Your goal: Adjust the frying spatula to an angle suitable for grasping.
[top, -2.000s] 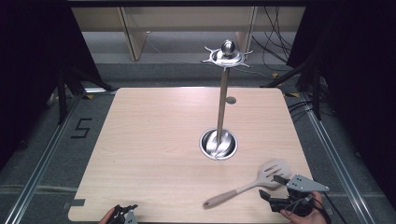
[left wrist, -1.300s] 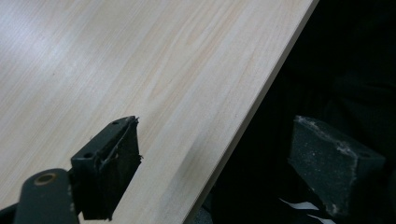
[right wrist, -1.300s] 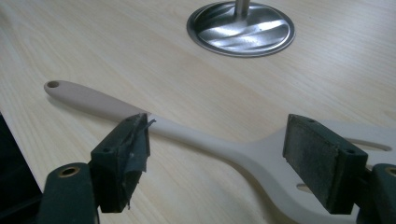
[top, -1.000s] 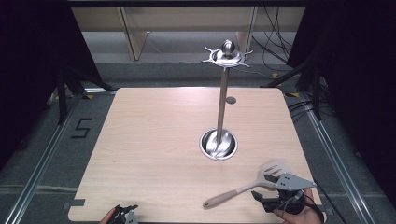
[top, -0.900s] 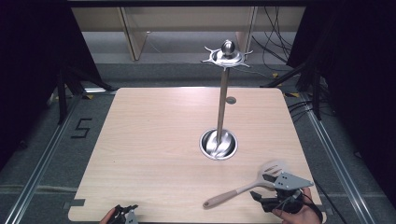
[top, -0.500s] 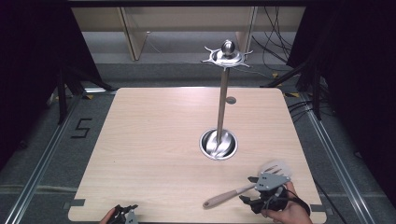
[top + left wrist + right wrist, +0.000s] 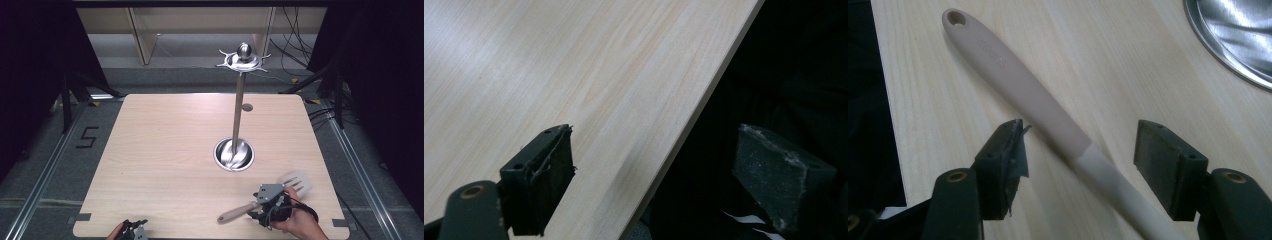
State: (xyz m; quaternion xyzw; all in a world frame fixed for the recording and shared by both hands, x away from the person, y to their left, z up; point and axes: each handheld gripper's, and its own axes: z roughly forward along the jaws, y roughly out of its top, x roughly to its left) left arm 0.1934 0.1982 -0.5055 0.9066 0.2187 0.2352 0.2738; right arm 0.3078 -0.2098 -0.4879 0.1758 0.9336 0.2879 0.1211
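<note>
We moved right gripper (image 7: pixel 1080 162) over beige slotted plastic spatula (image 7: pixel 1048 120); jaws closing, straddling handle, not gripping yet. Left gripper (image 7: pixel 669 185) open, idle.

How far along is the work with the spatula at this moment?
Done: the right gripper straddles the spatula handle, which lies flat on the table. In hand: its jaws have just been closing, but the pads are not yet on the handle. Left: grip and lift; perhaps hang it on the utensil stand, whose hooks are bare. The left gripper hangs open at the table edge.
</note>
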